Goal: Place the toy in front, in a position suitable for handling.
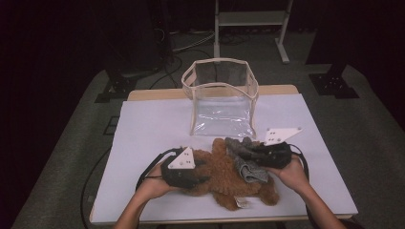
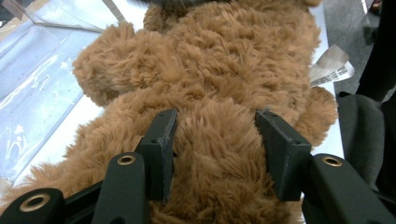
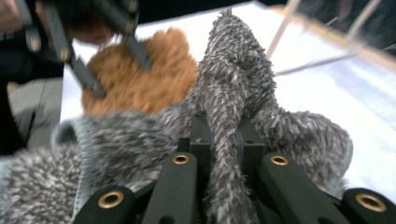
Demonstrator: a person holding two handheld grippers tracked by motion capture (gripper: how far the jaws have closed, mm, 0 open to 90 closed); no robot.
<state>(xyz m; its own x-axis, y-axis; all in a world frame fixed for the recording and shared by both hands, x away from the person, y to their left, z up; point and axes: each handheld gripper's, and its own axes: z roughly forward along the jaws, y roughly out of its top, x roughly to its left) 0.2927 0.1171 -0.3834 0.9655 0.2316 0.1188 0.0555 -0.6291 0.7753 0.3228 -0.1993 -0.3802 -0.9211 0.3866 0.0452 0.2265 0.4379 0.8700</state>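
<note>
Teddy bear [image 1: 224,179] lay on the white table cover [image 1: 143,138], near the front edge, between the person's two hands. High view gave the layout: a clear plastic bag [image 1: 220,98] with cream trim stood open and upright just behind the bear, and a grey knitted garment [image 1: 246,160] lay draped over the bear's right side. Left gripper [image 1: 191,174] sat at the bear's left, right gripper [image 1: 250,151] on the grey garment; each carried a pale three-cornered plate on top.

Left gripper view showed what the high view could not: the left gripper [image 2: 215,140] had its jaws set fairly wide with a thick fold of the teddy bear [image 2: 224,70] between them, the long brown pile bulging up past both black pads. Fur was shaggy and tan. A printed paper tag [image 2: 331,67] stuck out at the bear's far side. The clear bag's glossy wall [image 2: 42,79] showed at left.

Right gripper view showed the right gripper [image 3: 225,140] closed narrow on a ridge of the grey garment [image 3: 233,70], a fuzzy, flecked grey-white knit with a smoother pale blue-grey hem at left. Beyond it, blurred, a round brown part of the bear [image 3: 144,77] with the other gripper's jaws against it.
</note>
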